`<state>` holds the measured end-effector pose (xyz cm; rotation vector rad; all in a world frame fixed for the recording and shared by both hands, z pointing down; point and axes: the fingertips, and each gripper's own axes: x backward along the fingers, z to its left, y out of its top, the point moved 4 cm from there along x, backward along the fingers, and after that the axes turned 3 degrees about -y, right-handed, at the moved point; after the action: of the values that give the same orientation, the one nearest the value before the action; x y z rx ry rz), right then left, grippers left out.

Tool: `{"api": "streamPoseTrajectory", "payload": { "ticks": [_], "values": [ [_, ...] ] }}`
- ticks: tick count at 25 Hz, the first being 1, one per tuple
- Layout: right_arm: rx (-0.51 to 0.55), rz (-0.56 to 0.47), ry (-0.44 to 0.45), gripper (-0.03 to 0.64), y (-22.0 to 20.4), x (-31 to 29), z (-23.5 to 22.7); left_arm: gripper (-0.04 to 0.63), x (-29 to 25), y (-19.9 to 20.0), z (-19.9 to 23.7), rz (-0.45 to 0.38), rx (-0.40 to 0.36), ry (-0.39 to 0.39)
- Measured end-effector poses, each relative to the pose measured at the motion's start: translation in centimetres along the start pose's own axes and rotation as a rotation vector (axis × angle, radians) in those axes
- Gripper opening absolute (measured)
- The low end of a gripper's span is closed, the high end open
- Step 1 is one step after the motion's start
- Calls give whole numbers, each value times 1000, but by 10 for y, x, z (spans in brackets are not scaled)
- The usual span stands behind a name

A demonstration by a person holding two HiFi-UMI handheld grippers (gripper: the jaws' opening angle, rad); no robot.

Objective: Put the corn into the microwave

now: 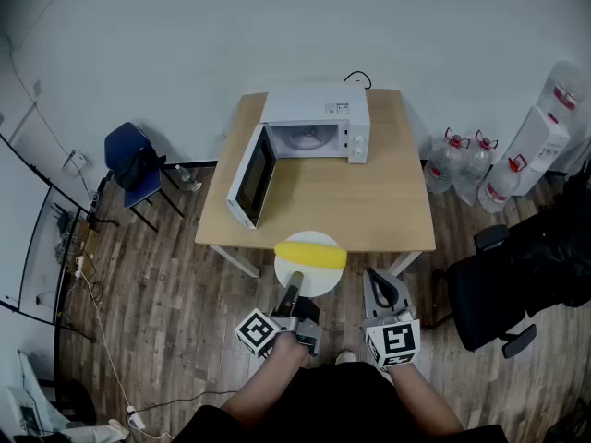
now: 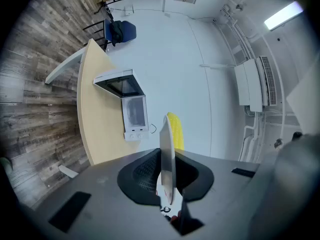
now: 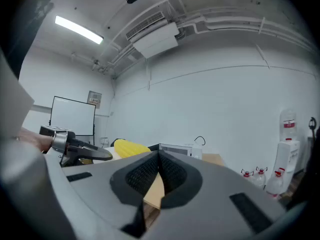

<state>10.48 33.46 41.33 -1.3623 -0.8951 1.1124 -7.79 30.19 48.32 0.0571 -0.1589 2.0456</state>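
A yellow corn cob (image 1: 311, 253) lies on a round white plate (image 1: 309, 280) held out over the table's near edge. My left gripper (image 1: 294, 295) is shut on the plate's near rim. In the left gripper view the plate (image 2: 166, 159) stands edge-on between the pads, with the corn (image 2: 175, 132) on its far side. The white microwave (image 1: 315, 122) stands at the back of the wooden table (image 1: 369, 206), its door (image 1: 251, 175) swung open to the left. My right gripper (image 1: 380, 290) hangs shut and empty to the right of the plate; its view shows the corn (image 3: 129, 147) at the left.
A blue chair (image 1: 135, 164) stands left of the table. Several water bottles (image 1: 462, 160) and a white dispenser (image 1: 531, 150) stand at the right wall. A black office chair (image 1: 499, 289) is close on my right. The floor is wood planks.
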Motion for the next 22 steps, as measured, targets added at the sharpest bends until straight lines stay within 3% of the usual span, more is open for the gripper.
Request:
{"api": "streamPoseTrajectory", "payload": {
  "ticks": [14,22],
  "values": [
    [36,-47,103,59,0,3,-5,32,-2,-4,-2,-82,2,-13],
    [-8,-45,116,60,-7,-17,-8,32,-22,5,9,-72,1,-9]
  ]
}}
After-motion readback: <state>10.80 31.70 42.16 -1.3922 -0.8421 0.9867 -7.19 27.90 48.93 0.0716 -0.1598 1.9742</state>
